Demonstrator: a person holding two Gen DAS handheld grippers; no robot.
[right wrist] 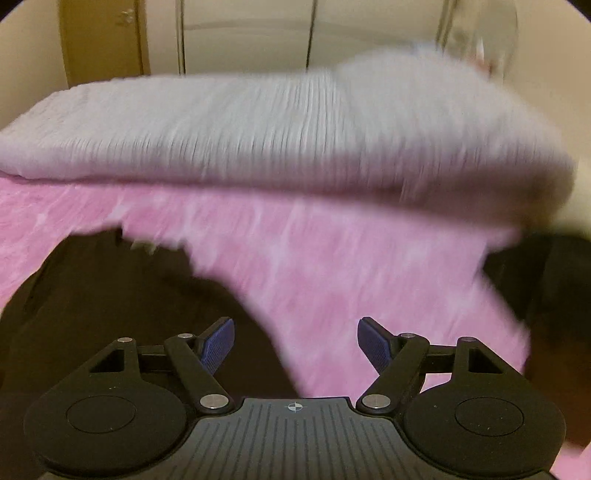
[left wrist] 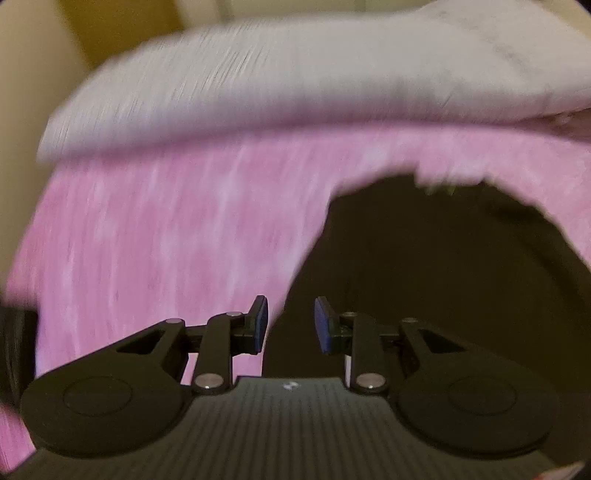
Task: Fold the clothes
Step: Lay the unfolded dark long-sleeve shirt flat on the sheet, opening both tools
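Note:
A dark garment lies on a fluffy pink blanket, at the lower right of the left wrist view. My left gripper is open, hovering over the garment's left edge, with nothing between its blue pads. In the right wrist view the same dark garment fills the lower left and the pink blanket the middle. My right gripper is open wide over the garment's right edge, empty. Both views are motion-blurred.
A folded pale grey blanket or pillow lies across the far side of the bed, also the grey blanket in the right view. Cream cupboard doors stand behind. More dark cloth sits at the right edge.

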